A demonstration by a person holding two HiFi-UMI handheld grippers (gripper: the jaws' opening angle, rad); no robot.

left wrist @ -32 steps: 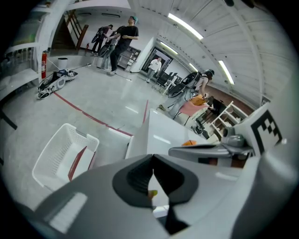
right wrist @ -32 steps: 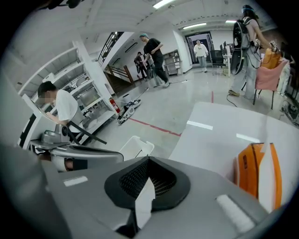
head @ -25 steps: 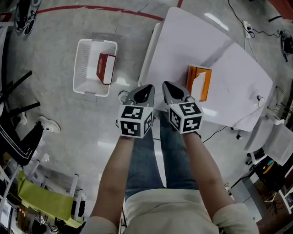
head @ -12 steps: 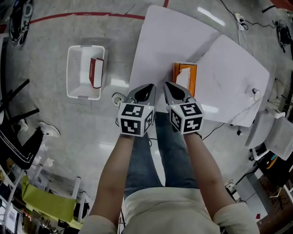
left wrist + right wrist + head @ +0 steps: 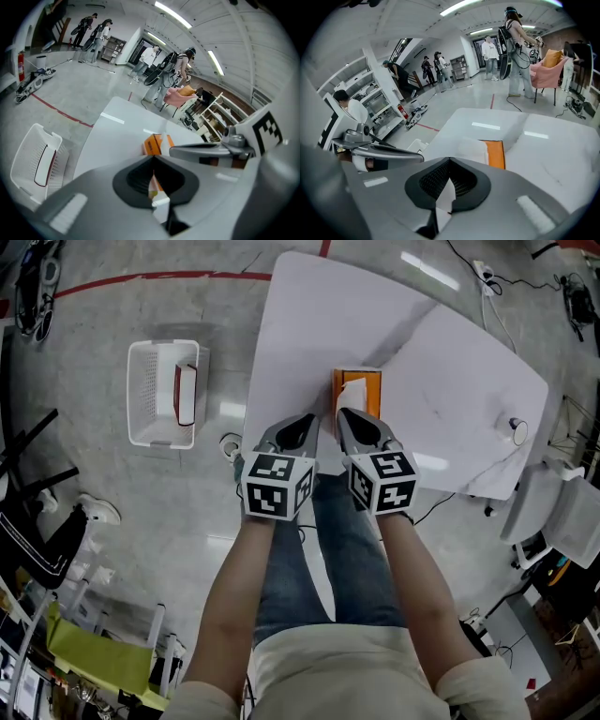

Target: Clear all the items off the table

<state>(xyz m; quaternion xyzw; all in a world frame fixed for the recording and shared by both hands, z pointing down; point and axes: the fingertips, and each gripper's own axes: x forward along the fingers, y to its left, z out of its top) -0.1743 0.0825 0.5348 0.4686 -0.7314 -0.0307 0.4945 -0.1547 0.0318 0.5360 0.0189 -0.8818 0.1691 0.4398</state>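
As it lies on smooth tabletop | rectangular orange box | perforated basket

No legible text — labels or numbers neither

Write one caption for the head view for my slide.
Left gripper and right gripper, both shut, near an orange tissue box on a white table.

Left gripper, right gripper side by side, jaws closed.
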